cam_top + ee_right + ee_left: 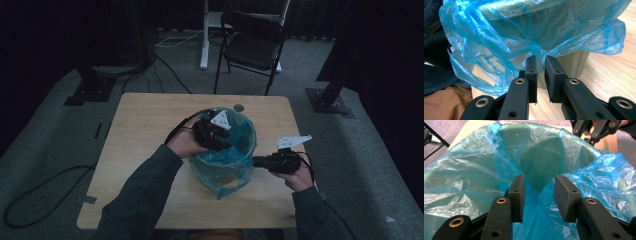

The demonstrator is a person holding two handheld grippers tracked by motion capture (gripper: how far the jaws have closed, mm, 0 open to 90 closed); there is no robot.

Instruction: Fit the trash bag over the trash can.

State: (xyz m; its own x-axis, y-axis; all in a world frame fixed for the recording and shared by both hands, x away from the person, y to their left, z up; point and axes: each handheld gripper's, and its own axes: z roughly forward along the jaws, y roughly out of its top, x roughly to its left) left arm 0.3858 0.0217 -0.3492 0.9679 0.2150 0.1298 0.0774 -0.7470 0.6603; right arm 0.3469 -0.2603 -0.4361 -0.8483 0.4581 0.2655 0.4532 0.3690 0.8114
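A bin [576, 62] lined with a blue plastic bag [243, 134] stands in the middle of the wooden table [145, 125]. My left gripper [226, 145] reaches over the near left rim into the bag's mouth. Its jaws [539, 195] stand open above the crumpled blue film [474, 170], with nothing pressed between the pads. My right gripper [255, 161] lies level against the bin's right side. Its jaws [541, 72] are close together with a narrow gap, and a fold of the bag's overhang [499, 37] hangs at their tips. The right gripper [594, 130] also shows beyond the far rim.
A black folding chair [252, 45] stands on the carpet behind the table. Cables [30, 200] trail over the floor at the left. A small round mark [239, 107] sits on the table beyond the bin. Bare wood [609, 75] lies to the bin's right.
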